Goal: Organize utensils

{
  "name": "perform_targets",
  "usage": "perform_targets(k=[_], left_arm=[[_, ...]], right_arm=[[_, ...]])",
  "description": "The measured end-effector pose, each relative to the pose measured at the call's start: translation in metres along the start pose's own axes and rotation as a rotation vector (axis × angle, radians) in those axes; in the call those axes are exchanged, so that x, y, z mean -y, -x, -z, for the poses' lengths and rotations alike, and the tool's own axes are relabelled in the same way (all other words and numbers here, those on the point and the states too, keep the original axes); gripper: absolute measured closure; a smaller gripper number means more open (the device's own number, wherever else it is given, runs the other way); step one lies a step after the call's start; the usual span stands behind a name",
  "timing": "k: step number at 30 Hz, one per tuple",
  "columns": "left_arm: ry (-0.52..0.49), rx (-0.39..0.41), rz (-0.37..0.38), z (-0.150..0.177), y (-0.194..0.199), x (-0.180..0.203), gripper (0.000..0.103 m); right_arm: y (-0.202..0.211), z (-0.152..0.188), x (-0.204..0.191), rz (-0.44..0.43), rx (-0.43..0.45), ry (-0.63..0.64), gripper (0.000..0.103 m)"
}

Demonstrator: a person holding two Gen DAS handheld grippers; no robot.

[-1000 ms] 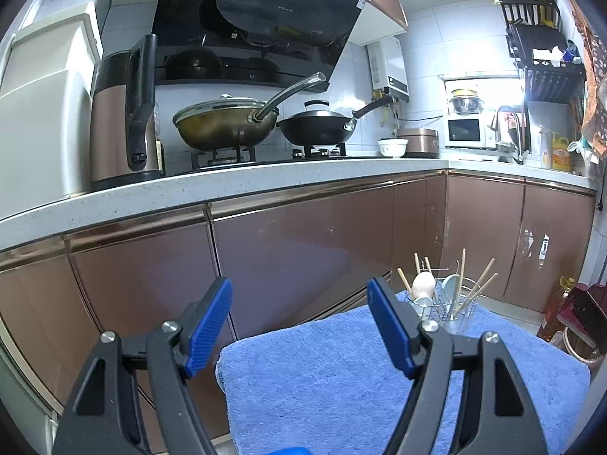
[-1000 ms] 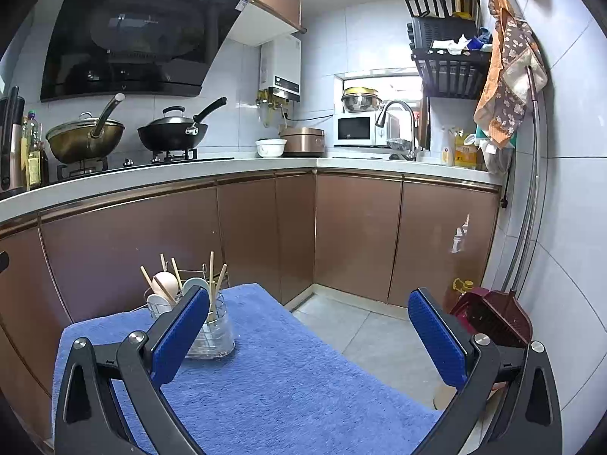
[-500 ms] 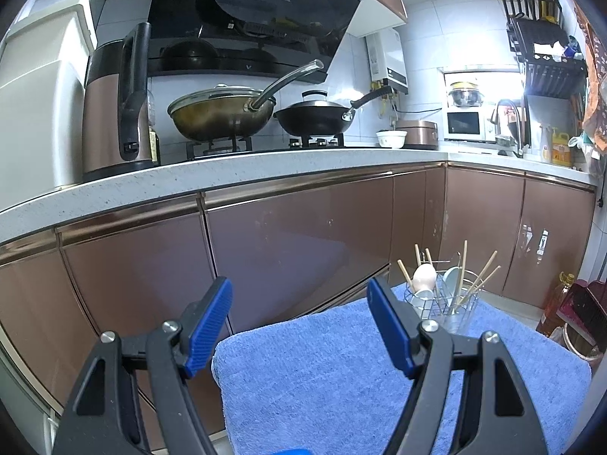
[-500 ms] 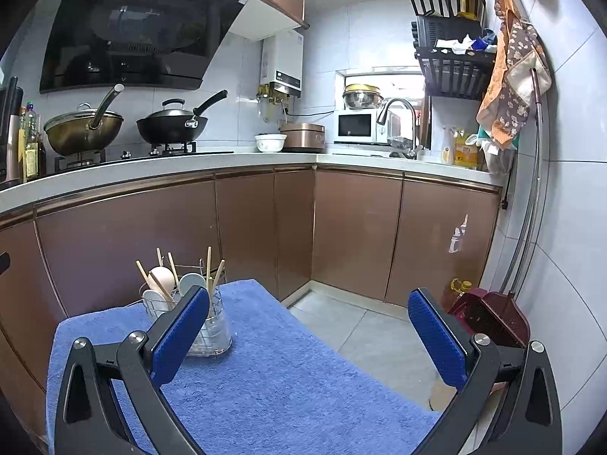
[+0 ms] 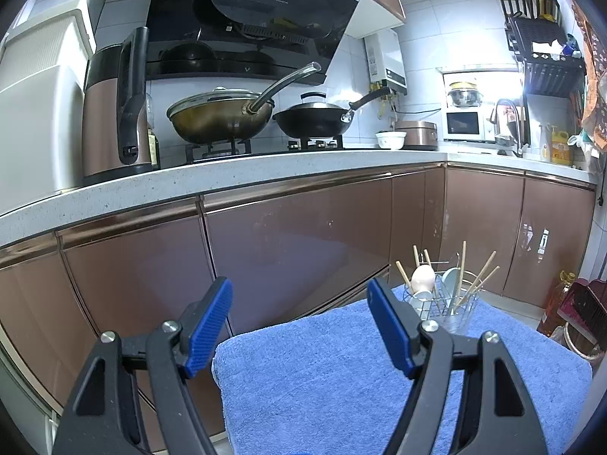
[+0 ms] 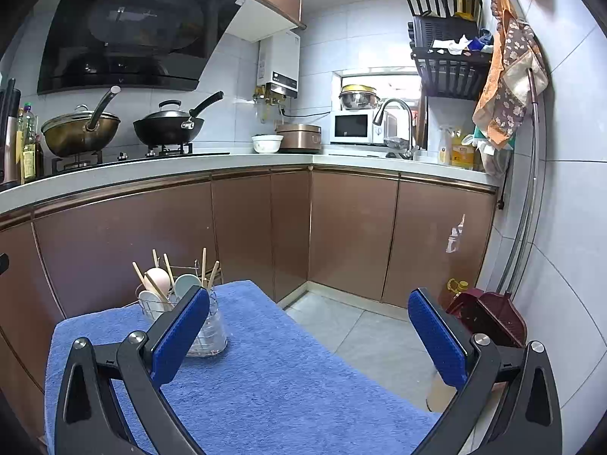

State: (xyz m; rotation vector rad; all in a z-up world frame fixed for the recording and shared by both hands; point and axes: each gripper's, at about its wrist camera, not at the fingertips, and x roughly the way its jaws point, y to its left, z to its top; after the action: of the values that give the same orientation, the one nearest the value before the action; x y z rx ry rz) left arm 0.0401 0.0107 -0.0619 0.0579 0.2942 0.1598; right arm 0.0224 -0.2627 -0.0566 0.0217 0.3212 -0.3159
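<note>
Claws: two, the left claw (image 5: 299, 320) and the right claw (image 6: 309, 335), each with two blue pads
Blue towels: one, the towel (image 6: 273, 386) spread over the table
Wire holders: one, the holder (image 6: 206, 331) standing on the towel
Spoons in the holder: three show, one pinkish spoon (image 6: 158, 277) and two pale ones
Chopsticks in the holder: about six sticks (image 5: 478, 276) show; the exact count cannot be told
Woks on the stove: two, a brass-coloured wok (image 5: 218, 115) and a black wok (image 5: 315, 121)
Bowls on the worktop: one white bowl (image 6: 267, 143)
Microwaves: one microwave (image 6: 354, 127)
Kettles: one brown kettle (image 5: 114, 113)
</note>
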Motion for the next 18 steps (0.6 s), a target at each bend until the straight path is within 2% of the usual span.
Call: perform_targets(k=[18], left_arm=[[0.007, -0.001, 0.014, -0.0016, 0.0020, 0.0023, 0.031]], right_arm=[[-0.0011, 0.0020, -0.0014, 0.006, -0.013, 0.009, 0.000]])
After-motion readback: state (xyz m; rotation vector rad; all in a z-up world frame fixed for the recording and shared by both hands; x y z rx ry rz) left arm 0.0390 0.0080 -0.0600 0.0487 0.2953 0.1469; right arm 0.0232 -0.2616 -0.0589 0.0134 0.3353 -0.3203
